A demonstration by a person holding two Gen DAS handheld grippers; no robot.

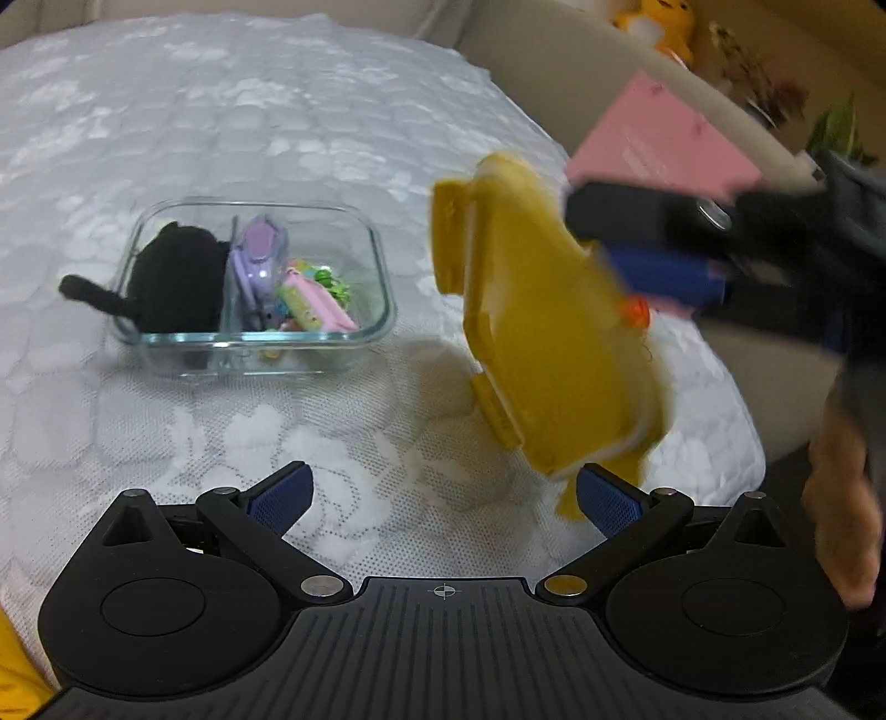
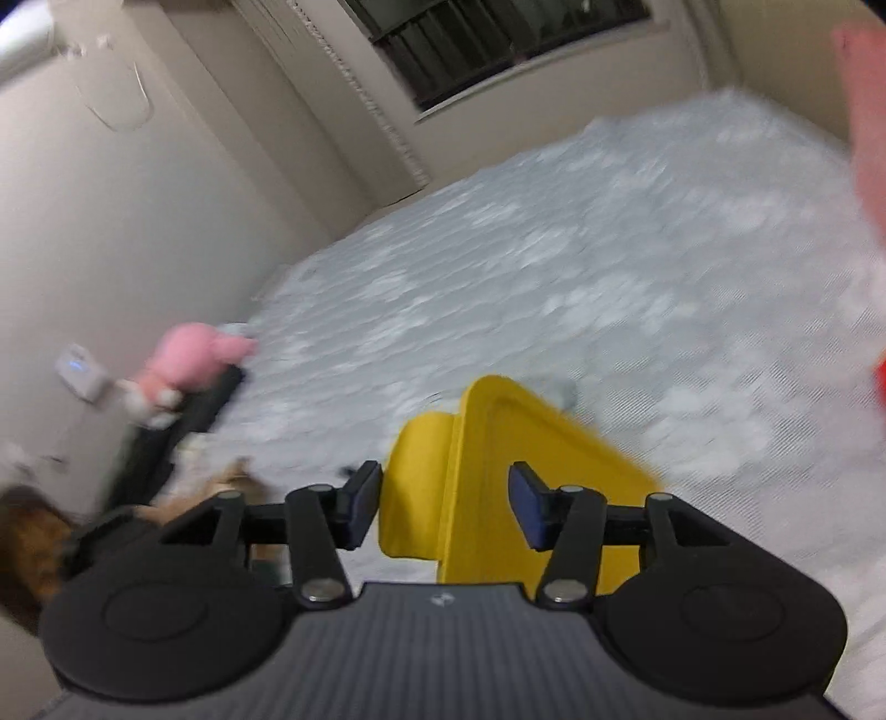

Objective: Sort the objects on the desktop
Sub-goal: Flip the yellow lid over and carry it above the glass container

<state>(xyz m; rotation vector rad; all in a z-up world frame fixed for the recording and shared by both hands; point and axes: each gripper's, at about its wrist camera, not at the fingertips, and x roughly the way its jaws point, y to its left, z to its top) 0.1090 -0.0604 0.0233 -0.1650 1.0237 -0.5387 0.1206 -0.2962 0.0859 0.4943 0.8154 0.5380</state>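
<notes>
your right gripper (image 2: pixel 446 507) is raised and tilted, its fingers pinching the yellow lid (image 1: pixel 545 327), which hangs slanted above the white tablecloth (image 1: pixel 232 99), right of the glass box (image 1: pixel 252 277). your left gripper (image 1: pixel 443 498) sits low over the cloth, fingers spread, holding nothing. the lid is motion-blurred, with latch tabs along its edges. only the left view shows the box, holding a black plush toy (image 1: pixel 171 277) and small coloured items; only the right view shows a window (image 2: pixel 498 39).

A white lace-patterned bed (image 1: pixel 277 111) carries a glass box (image 1: pixel 252 279) at about ten o'clock in the left view; nothing else visibly rests on it.
</notes>
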